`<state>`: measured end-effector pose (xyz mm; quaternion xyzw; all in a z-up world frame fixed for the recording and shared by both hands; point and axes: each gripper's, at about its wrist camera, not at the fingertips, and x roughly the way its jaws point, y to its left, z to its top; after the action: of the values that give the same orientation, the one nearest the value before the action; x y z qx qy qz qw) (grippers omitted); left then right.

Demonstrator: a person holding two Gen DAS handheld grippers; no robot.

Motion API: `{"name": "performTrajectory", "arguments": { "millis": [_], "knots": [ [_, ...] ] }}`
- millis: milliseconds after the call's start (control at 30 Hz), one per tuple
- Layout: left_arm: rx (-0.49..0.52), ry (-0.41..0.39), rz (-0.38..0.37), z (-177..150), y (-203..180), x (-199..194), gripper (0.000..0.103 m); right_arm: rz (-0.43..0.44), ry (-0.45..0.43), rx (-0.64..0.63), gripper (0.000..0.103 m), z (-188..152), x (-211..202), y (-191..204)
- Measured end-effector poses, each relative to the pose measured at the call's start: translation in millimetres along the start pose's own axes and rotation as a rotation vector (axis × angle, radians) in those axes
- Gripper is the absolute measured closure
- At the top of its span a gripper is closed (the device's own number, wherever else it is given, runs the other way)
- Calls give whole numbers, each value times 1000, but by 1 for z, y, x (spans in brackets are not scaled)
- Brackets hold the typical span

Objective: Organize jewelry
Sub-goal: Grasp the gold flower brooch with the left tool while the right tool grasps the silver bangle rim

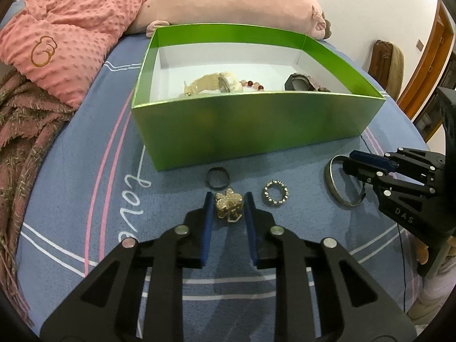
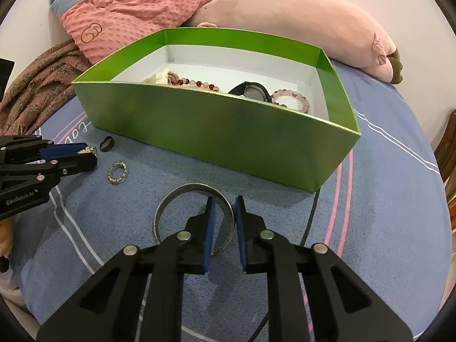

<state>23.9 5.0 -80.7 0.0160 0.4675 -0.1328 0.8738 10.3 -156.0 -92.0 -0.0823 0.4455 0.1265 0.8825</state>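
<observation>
A green box (image 1: 256, 119) (image 2: 216, 139) on the blue bedsheet holds watches and bead bracelets (image 2: 199, 83). In front of it lie a gold pearl flower brooch (image 1: 228, 203), a black ring (image 1: 217, 177) (image 2: 107, 143), a crystal ring (image 1: 276, 193) (image 2: 117, 173) and a silver bangle (image 1: 339, 196) (image 2: 171, 202). My left gripper (image 1: 228, 199) (image 2: 91, 155) is open with the brooch between its jaws. My right gripper (image 2: 223, 203) (image 1: 352, 161) is open, straddling the bangle's right rim, one finger inside the hoop.
A pink dotted blanket (image 1: 65, 42), a long pink plush (image 1: 228, 5) (image 2: 299, 20) and a brown fringed throw (image 1: 25, 131) lie behind and left of the box. A black cable (image 2: 310, 219) runs across the sheet at right. A wooden door frame (image 1: 427, 65) stands far right.
</observation>
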Motion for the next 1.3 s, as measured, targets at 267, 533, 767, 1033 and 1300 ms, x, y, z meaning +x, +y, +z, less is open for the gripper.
{"name": "performTrajectory", "arguments": {
  "millis": [267, 533, 767, 1033, 1300],
  "knots": [
    [-1, 2, 3, 0, 0, 0, 82, 3, -12, 6, 87, 1, -2, 0],
    [-2, 1, 1, 1, 1, -1, 82, 7, -30, 19, 87, 3, -6, -1],
    [-2, 5, 3, 1, 2, 0, 82, -2, -11, 30, 86, 3, -3, -3],
    [-1, 23, 9, 1, 3, 6, 82, -23, -15, -22, 86, 4, 4, 7],
    [2, 25, 16, 0, 1, 7, 82, -44, -31, -58, 86, 4, 6, 13]
  ]
}}
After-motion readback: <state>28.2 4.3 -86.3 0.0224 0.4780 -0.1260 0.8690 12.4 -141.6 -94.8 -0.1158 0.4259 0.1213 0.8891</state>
